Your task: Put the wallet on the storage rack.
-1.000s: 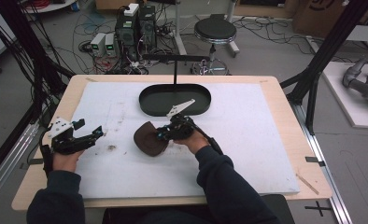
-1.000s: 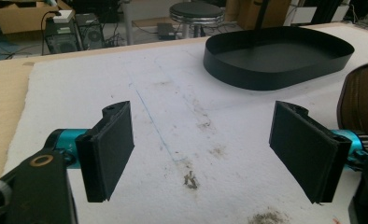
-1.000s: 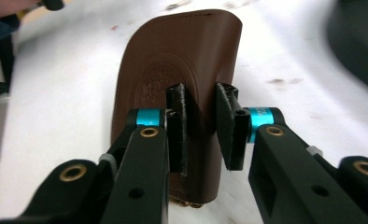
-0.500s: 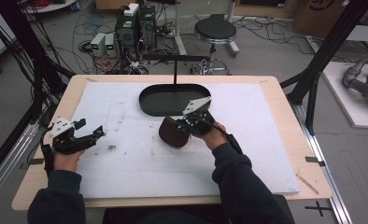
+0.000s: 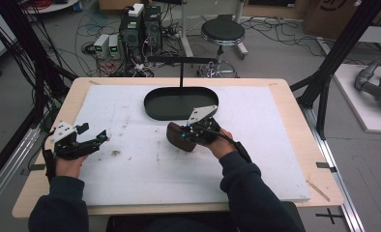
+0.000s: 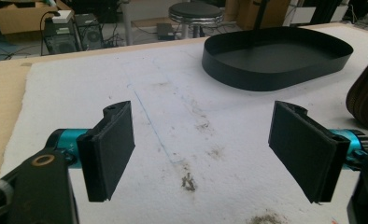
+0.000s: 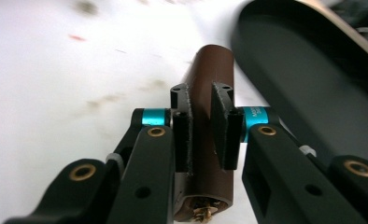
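Brown wallet (image 5: 181,137), probably leather, clamped edgewise in right claw (image 5: 191,133) just short of black tray (image 5: 154,108). Keep level, clear the rim, then release. Left claw (image 5: 89,140) wide, empty.

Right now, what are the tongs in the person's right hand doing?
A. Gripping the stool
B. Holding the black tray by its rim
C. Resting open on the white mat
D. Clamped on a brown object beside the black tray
D: in the right gripper view the right tongs press from both sides on the brown object, with the black tray just beside it; the high view shows the same.
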Available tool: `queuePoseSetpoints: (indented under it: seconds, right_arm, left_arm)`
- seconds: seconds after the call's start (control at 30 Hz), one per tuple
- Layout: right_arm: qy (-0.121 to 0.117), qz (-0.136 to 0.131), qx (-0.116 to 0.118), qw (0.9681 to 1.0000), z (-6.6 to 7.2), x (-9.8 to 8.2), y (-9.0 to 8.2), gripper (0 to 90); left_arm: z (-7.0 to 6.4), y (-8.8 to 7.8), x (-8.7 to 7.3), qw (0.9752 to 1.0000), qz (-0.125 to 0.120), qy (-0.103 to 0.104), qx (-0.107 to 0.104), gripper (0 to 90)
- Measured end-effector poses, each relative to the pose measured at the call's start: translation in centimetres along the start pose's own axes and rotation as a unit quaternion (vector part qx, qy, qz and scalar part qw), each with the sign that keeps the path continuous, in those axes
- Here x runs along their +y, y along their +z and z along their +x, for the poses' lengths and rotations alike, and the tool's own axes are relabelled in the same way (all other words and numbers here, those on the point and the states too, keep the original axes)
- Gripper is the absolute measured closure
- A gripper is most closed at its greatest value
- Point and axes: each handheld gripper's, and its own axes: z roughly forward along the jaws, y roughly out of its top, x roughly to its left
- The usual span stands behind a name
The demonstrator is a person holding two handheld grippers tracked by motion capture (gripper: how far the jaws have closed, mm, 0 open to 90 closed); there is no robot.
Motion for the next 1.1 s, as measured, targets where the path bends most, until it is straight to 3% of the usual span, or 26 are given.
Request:
queuePoseSetpoints:
  seconds: [0.23, 0.67, 0.77, 0.83, 0.93, 1.1]
  right_arm:
    - [0.007, -0.015, 0.024, 0.9996, 0.1, -0.5, -0.4, 74.2]
    - [0.017, -0.029, 0.017, 0.9993, -0.3, -0.7, -0.7, 66.0]
    - [0.018, -0.033, 0.012, 0.9992, -0.4, -0.7, -0.8, 59.9]
    - [0.029, -0.036, 0.009, 0.9989, -0.3, -0.7, -0.9, 51.0]
    - [0.026, -0.044, -0.009, 0.9987, -0.3, -1.1, -0.7, 35.9]
    - [0.046, -0.008, 0.005, 0.9989, -0.1, -2.2, 1.2, 34.4]
  left_arm:
    - [0.0, 0.0, 0.0, 1.0000, 0.001, -0.001, -0.001, 22.4]
    - [0.1, 0.0, 0.0, 1.0000, 0.003, -0.002, -0.001, 22.4]
    - [0.1, 0.0, -0.1, 1.0000, 0.003, -0.003, 0.000, 22.4]
    - [0.1, 0.0, -0.1, 1.0000, 0.003, -0.003, 0.000, 22.4]
    - [0.0, 0.1, 0.0, 1.0000, 0.002, -0.002, -0.001, 22.4]
    - [-0.1, 0.1, 0.0, 1.0000, -0.003, 0.003, -0.007, 22.4]
